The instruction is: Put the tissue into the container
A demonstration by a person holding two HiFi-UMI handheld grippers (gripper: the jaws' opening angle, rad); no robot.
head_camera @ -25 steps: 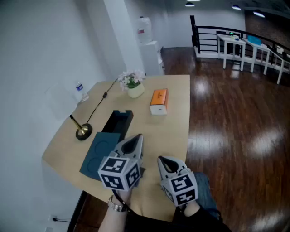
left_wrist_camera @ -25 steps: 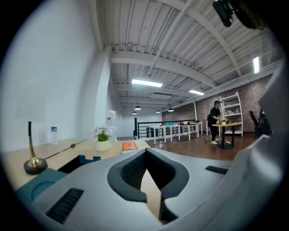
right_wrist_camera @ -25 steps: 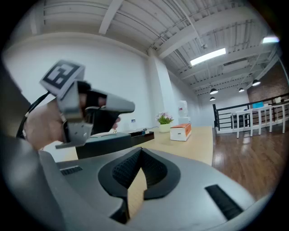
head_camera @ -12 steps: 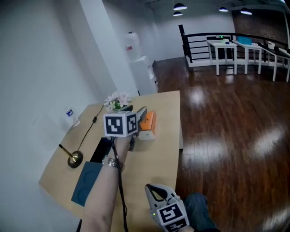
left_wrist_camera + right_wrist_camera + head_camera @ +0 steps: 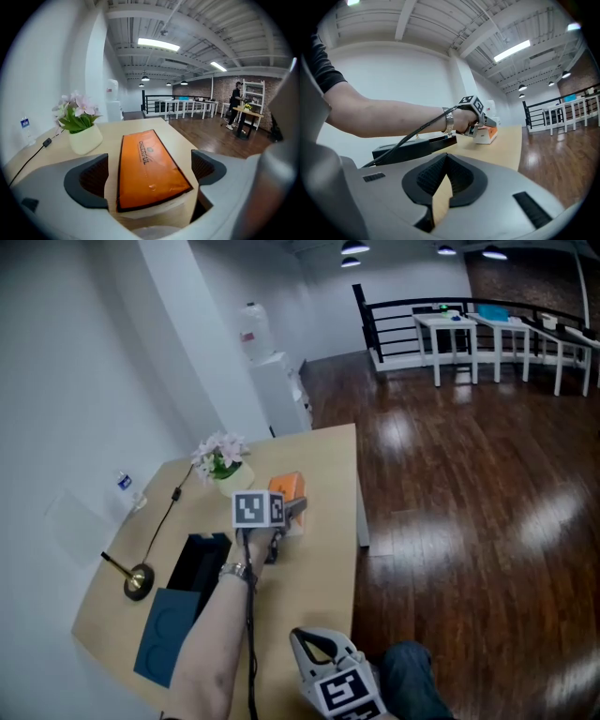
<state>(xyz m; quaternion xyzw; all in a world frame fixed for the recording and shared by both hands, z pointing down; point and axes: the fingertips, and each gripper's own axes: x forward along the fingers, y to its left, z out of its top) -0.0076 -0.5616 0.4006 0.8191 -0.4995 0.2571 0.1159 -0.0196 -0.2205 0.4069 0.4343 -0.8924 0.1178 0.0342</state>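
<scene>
Since a second ago the left gripper has travelled from the near edge of the light wooden table, where it sat beside its partner, out across the top to the far side, the arm now stretched long. Its jaws are opening as it arrives; the left gripper view shows them spread wide to either side of the orange-topped, white-sided rectangular tissue pack, with the pack lying between the pads but with bare gaps on both flanks, so nothing is gripped yet. Judgement: the wide spread is there to straddle the pack's full width before closing. The pack lies flat on the table, long axis pointing away from the gripper, just beside the small white pot of pale pink flowers, touching neither the pot nor the jaws. The black open-topped rectangular container sits nearer the person's left, well apart from the pack, its dark teal lid laid flat at its near end, presumably so the mouth stays free to receive the pack. The right gripper waits low by the person's lap at the table's near edge, jaws pressed together on nothing, seemingly parked out of the way. Task reads as barely begun: approach done, grasp and transfer outstanding.
</scene>
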